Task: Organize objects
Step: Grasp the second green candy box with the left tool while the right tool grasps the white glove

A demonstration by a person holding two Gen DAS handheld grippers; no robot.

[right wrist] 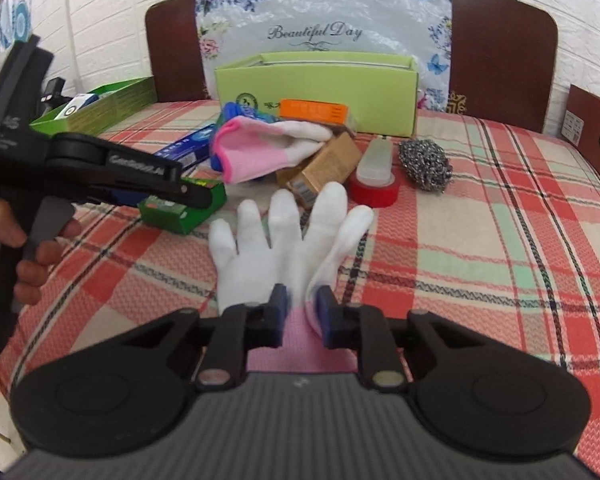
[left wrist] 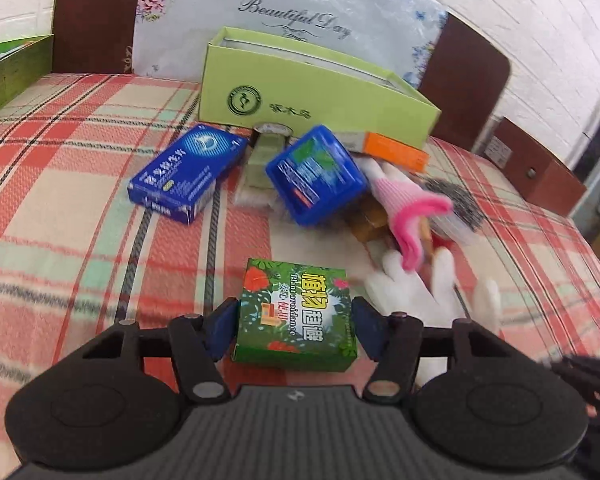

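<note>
green box [left wrist: 296,316]: flat on the plaid bed cover [left wrist: 80,208], near edge – leaf print, between the fingers of the left gripper [left wrist: 294,330]
left gripper: fingers partly open, pads at the box's two sides; contact unclear
white glove [right wrist: 276,248]: lies just right of the green box, fingertips toward the headboard
right gripper [right wrist: 302,312]: fingers nearly closed, pinching the glove's pink cuff
pile: mid-bed – blue carton [left wrist: 186,172], blue case [left wrist: 316,172], pink-white glove [right wrist: 260,146], orange box [right wrist: 314,112], brown box [right wrist: 320,168], red tape roll [right wrist: 374,190], steel scourer [right wrist: 424,164]
lime open box [right wrist: 316,84]: behind the pile, at the headboard
</note>
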